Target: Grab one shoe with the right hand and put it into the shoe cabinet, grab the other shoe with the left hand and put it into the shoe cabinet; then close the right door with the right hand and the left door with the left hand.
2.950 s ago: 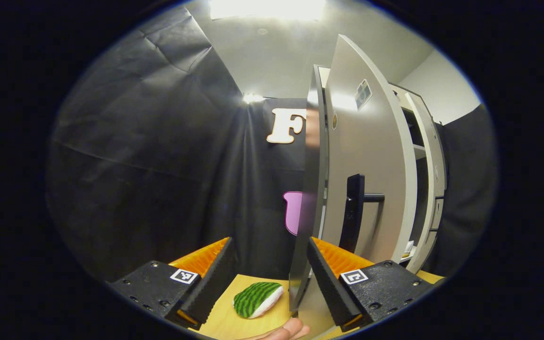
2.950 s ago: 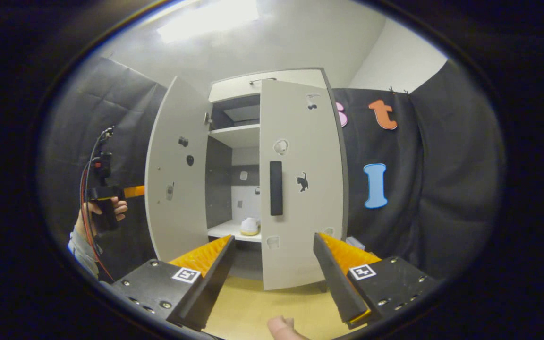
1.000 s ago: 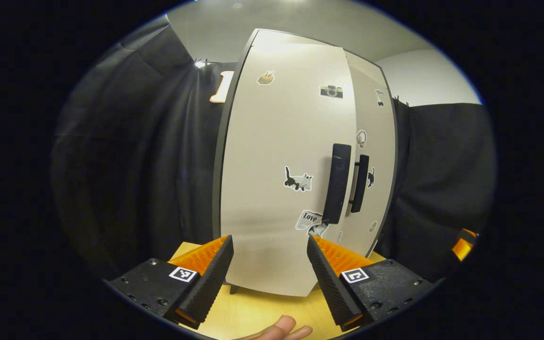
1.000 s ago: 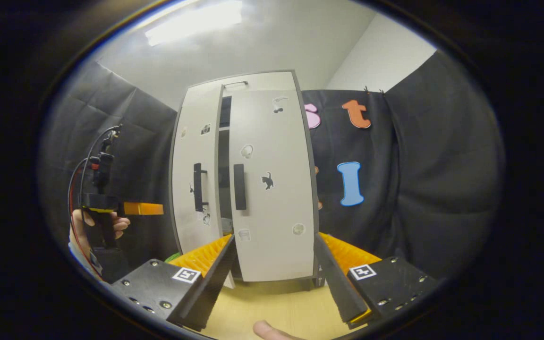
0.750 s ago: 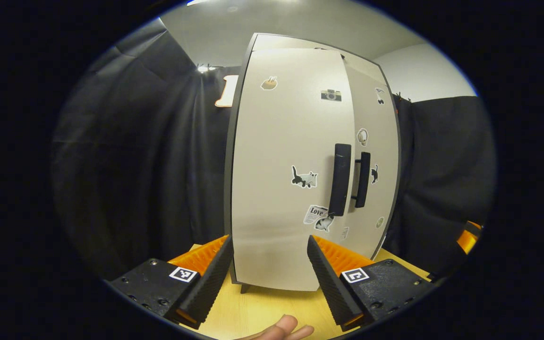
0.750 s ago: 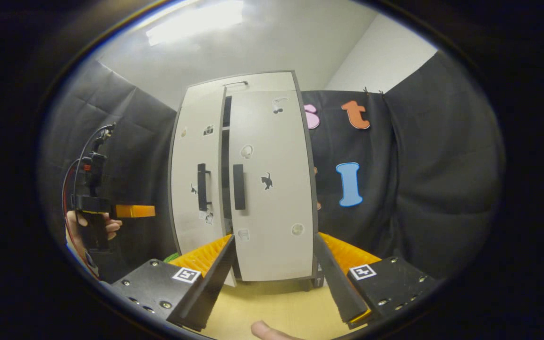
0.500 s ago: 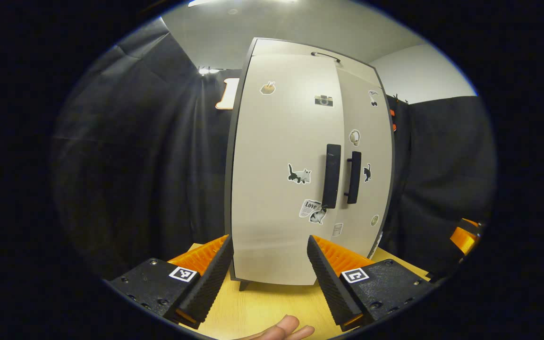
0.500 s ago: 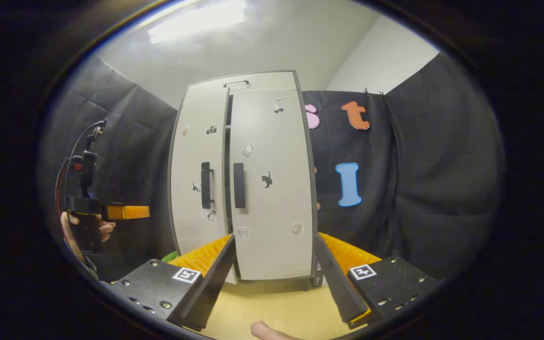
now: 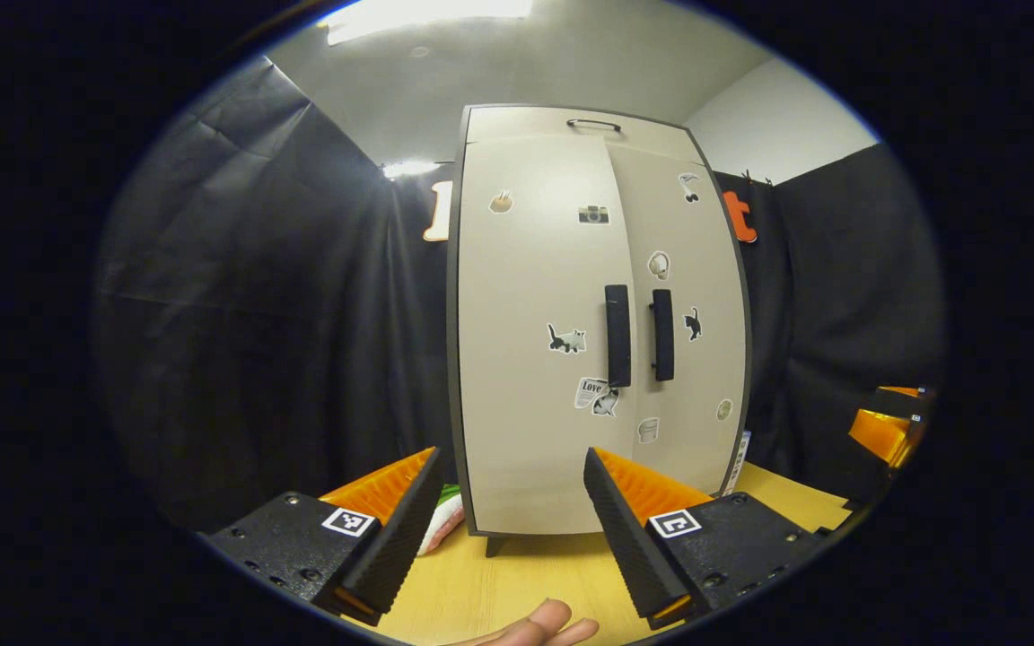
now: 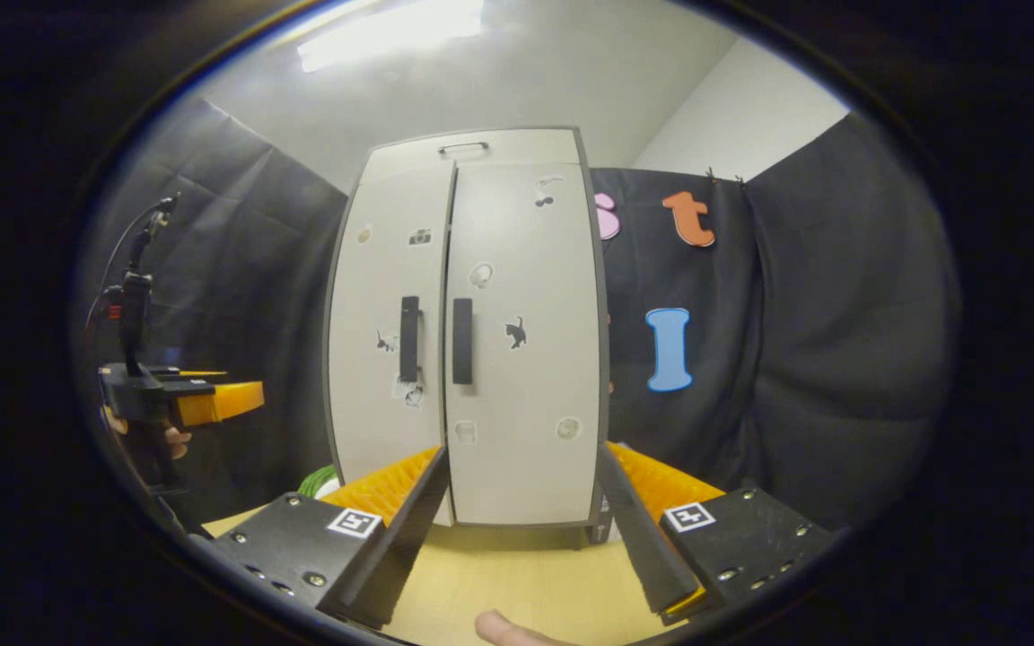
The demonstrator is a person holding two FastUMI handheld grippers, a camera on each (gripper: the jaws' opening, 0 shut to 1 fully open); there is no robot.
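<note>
In your left gripper view, a pale wood counter (image 9: pixel 517 583) runs along the 6 o'clock edge, and black cloth hangs behind on both sides under a grey ceiling with a bright lamp at 12 o'clock. The shoe cabinet (image 9: pixel 598 332) stands upright at the centre on that counter, with its left door (image 9: pixel 535 359) and right door (image 9: pixel 687 359) both flush and the 2 dark handles side by side. A green and white soft thing (image 9: pixel 442 528) peeks out at the cabinet's foot, toward 7 o'clock. Your left gripper (image 9: pixel 508 529) has its jaws wide apart with nothing between them, well short of the doors; a fingertip shows at 6 o'clock. At 3 o'clock, the other gripper shows at the edge.

In your right gripper view, the same counter (image 10: pixel 526 574) lies at 6 o'clock, with the cloth wall to either side and a white wall at 1 o'clock. The shoe cabinet (image 10: pixel 472 332) sits centred, both doors shut, so no shoe can be seen. Your right gripper (image 10: pixel 517 529) holds its jaws wide apart, empty, clear of the cabinet. At 9 o'clock, the left gripper (image 10: pixel 212 401) hangs in a hand, apart from the cabinet.
</note>
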